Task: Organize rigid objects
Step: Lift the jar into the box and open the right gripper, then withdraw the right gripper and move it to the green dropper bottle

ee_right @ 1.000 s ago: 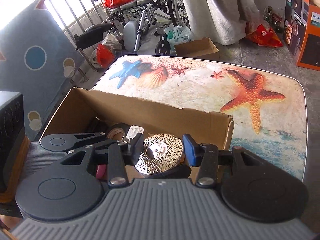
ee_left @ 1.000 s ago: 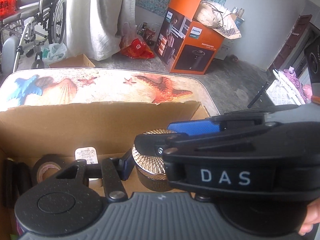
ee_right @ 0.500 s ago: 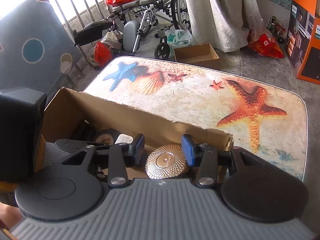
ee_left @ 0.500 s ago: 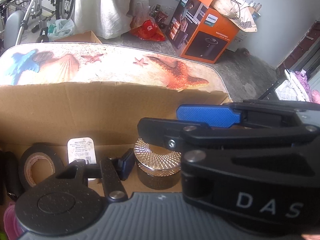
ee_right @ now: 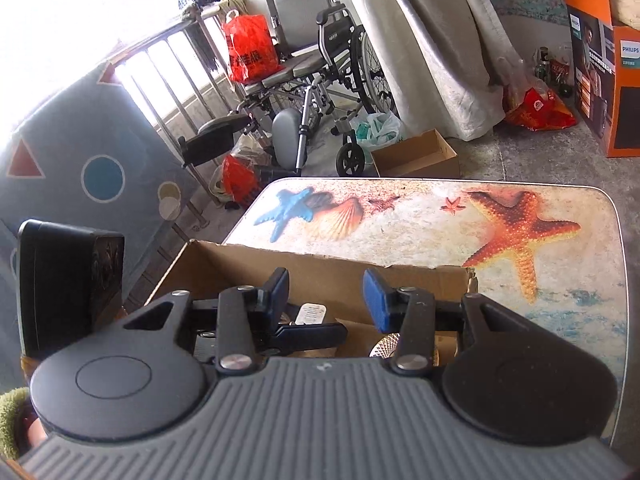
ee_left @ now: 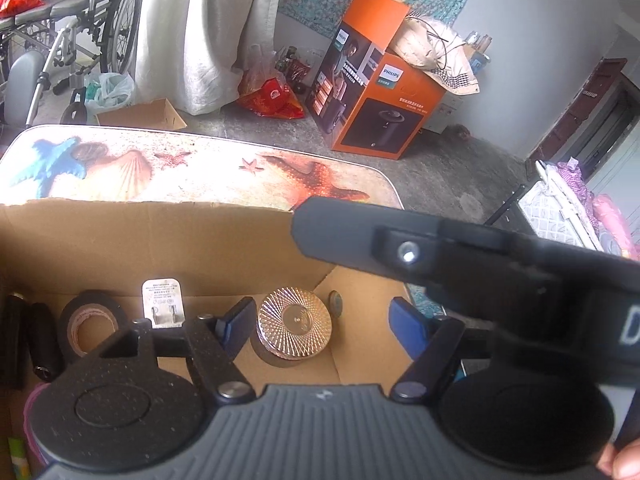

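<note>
Both grippers are lifting clear; the left gripper [ee_left: 320, 322] is opening its jaws around, not touching, the gold-lidded jar [ee_left: 294, 326] standing in the cardboard box [ee_left: 160, 240] near the table's [ee_left: 200, 168] right edge; the right gripper [ee_right: 326, 294] is hanging part-open, empty.

Cardboard box [ee_left: 120, 240] on table [ee_left: 200, 168], jar [ee_left: 294, 326] inside, tape roll [ee_left: 92, 324] to its left
</note>
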